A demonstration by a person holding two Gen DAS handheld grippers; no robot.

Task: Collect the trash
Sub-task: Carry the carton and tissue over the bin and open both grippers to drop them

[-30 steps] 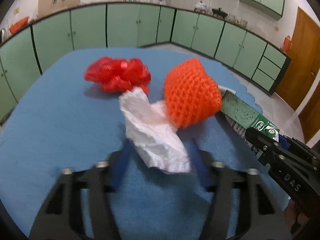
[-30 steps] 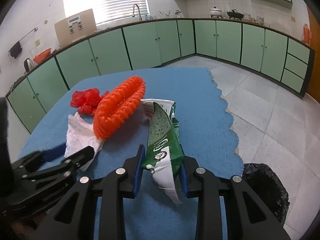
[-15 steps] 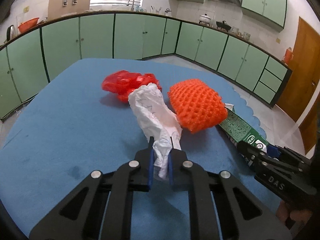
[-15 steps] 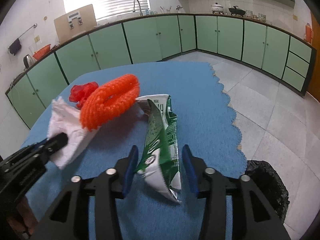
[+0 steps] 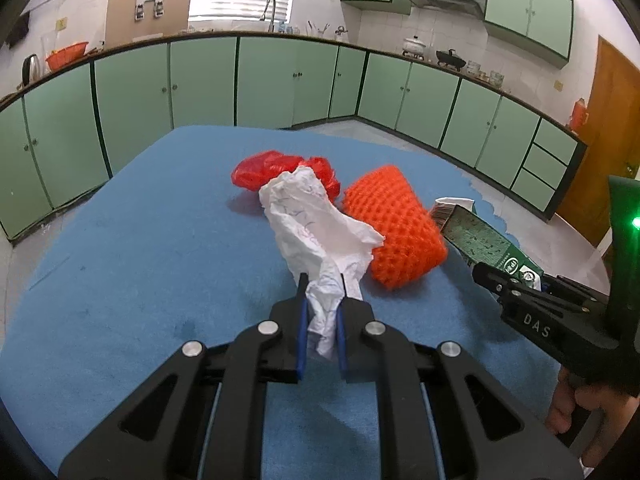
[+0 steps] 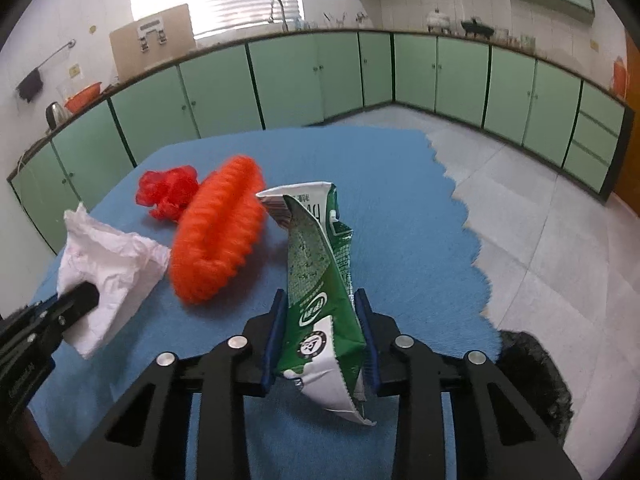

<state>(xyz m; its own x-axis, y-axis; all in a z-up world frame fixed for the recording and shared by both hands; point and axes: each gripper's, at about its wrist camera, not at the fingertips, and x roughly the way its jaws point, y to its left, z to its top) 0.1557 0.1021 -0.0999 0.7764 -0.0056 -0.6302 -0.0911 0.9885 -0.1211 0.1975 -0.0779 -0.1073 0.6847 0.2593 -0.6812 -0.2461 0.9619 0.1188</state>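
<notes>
Above blue cloth (image 5: pixel 120 264): tools level; tissue (image 5: pixel 316 236), carton (image 6: pixel 324 280) clamped

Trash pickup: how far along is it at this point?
Nothing visibly binned yet. In hand: left gripper shut on the paper, right gripper shut on the carton. Left on the table: orange net and red bag. The bin sits on the floor.

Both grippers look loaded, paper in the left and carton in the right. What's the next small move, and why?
Probably swing the right gripper toward the black bin on the floor off the table's right edge. Its jaws are shut on the green carton, and the left gripper has the crumpled paper clamped. The orange foam net and red bag can wait.
</notes>
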